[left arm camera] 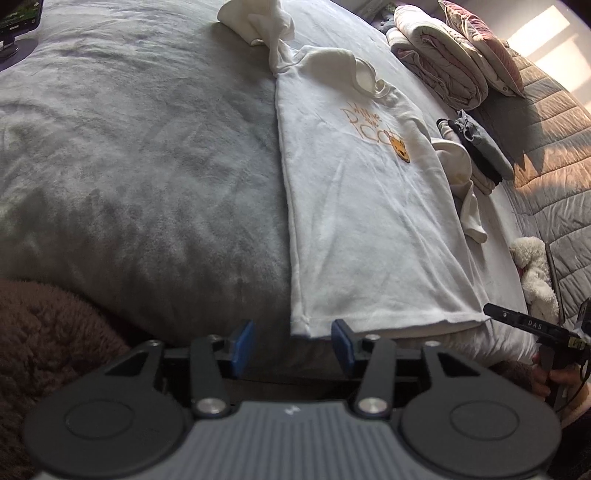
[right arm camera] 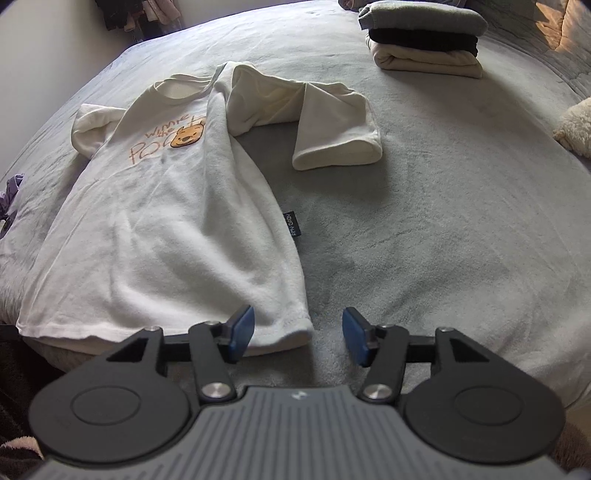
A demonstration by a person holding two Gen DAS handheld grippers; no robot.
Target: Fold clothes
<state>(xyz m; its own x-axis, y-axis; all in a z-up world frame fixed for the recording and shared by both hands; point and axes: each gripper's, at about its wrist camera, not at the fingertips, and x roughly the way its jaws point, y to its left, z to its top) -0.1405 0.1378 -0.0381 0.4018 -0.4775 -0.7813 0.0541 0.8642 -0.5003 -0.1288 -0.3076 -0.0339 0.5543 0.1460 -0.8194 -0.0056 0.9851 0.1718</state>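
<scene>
lying flat on the grey blanket (right arm camera: 424, 221) of a bed, a white shirt (right arm camera: 166, 229) with an orange bear print (right arm camera: 186, 136) is seen spread front side up, its hem at the near edge of the bed. one long sleeve (right arm camera: 314, 122) is bent across the blanket beside the body of the shirt, and the other sleeve (left arm camera: 258, 22) is bunched up at the far end in the left wrist view. a small dark label (right arm camera: 291, 223) is seen poking out from the shirt's side seam.

the left gripper (left arm camera: 293, 345) is held at one hem corner with its blue pads parted; the corner sits between them but is not pinched, as a gap is visible on both sides. the right gripper (right arm camera: 298, 334) is held at the other hem corner, released as well, with one pad over the cloth and the other over bare blanket. no cloth is gripped by either.

a stack of folded clothes (right arm camera: 424, 37), grey on black on cream, is set well apart from the shirt towards the far side of the bed. folded bedding (left arm camera: 443, 62) and a pillow (left arm camera: 484, 44) are piled beyond it, and a white plush toy (left arm camera: 535, 273) lies near the quilted cover (left arm camera: 554, 147). a brown fuzzy fabric (left arm camera: 48, 350) is seen at the near left edge.
</scene>
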